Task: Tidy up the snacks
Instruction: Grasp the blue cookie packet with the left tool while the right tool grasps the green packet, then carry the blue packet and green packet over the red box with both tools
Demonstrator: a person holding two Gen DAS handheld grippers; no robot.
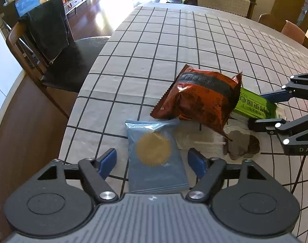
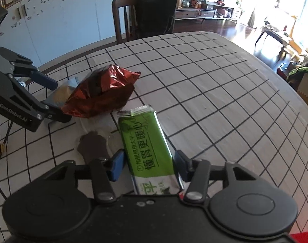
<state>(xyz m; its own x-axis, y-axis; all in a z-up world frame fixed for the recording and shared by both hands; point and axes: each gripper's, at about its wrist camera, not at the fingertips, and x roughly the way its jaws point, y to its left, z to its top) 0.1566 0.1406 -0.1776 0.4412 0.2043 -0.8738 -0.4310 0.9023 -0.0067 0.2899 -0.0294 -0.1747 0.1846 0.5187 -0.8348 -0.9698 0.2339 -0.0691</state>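
A blue packet (image 1: 154, 158) with a gold disc lies flat between the fingers of my left gripper (image 1: 151, 158), which stands open with a gap on each side. A green packet (image 2: 145, 141) lies between the fingers of my right gripper (image 2: 148, 162); the pads sit just off its long edges and it is not squeezed. A crumpled red-brown bag (image 1: 200, 99) rests between the two packets. In the left wrist view my right gripper (image 1: 257, 110) straddles the green packet (image 1: 253, 105). In the right wrist view my left gripper (image 2: 59, 101) is at the left.
A clear wrapper with a dark brown cookie (image 1: 243, 144) lies beside the red-brown bag (image 2: 101, 95). The checked tablecloth (image 1: 174, 40) covers a round table. A wooden chair (image 1: 48, 40) draped in dark cloth stands at the table's edge.
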